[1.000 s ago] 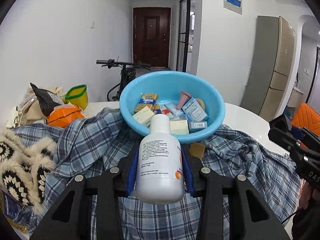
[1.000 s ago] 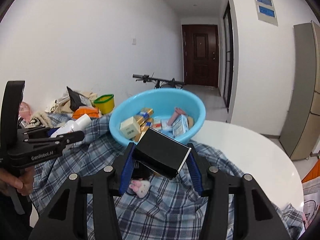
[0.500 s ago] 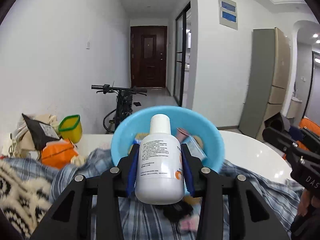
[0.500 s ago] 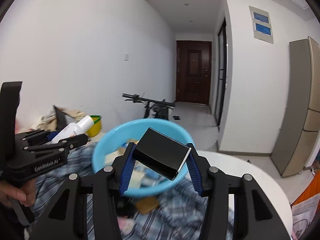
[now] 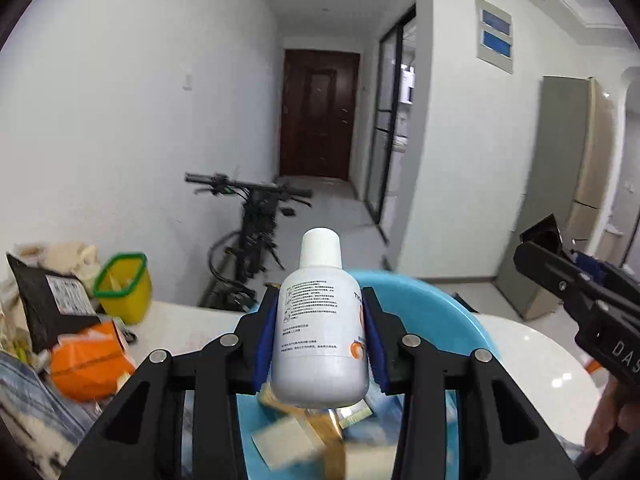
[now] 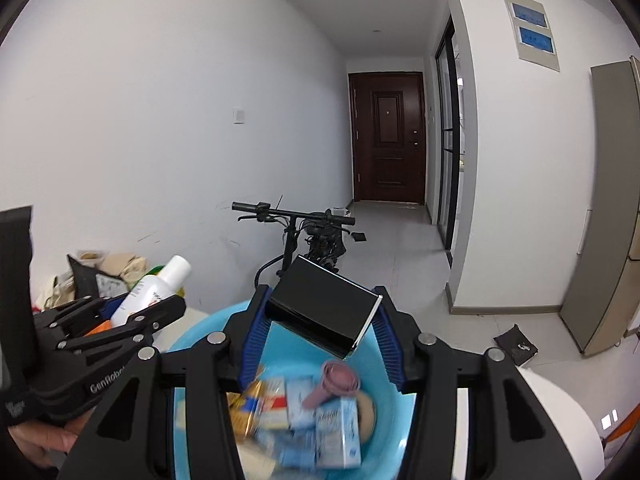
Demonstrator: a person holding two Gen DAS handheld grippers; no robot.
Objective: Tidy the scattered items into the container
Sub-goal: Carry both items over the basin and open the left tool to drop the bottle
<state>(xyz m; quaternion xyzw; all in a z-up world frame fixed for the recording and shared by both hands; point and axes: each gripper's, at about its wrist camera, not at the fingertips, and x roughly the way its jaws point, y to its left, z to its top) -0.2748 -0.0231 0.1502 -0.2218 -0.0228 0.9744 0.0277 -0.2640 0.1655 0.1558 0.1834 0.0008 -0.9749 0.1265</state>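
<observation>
A: What did the basin [image 6: 192, 344] hold?

B: A jumble of small boxes [image 6: 336, 436], white and blue mostly, a pink tube [image 6: 332, 384], and a tan box [image 5: 288, 440] seen blurred from the left wrist. The basin was light blue and sat on the white table [image 5: 532, 352].

A: Any other containers?

B: A yellow tub [image 5: 122, 286] with a green rim, far left on the table, beside an orange bag [image 5: 88, 364]. I couldn't tell what was in it.

A: And the grippers?

B: The left gripper [image 5: 320, 344] was clamped on a white bottle [image 5: 320, 328], cap pointing away, blue pads pressed to both sides. It hung over the basin's near edge, tilted a little downward.

A: The right?

B: The right gripper [image 6: 320, 320] was closed on a black box [image 6: 324, 312], held askew between its pads, right above the basin's contents. From that view the left one sat off to the left, a hand [image 6: 36, 440] on its handle.
</observation>
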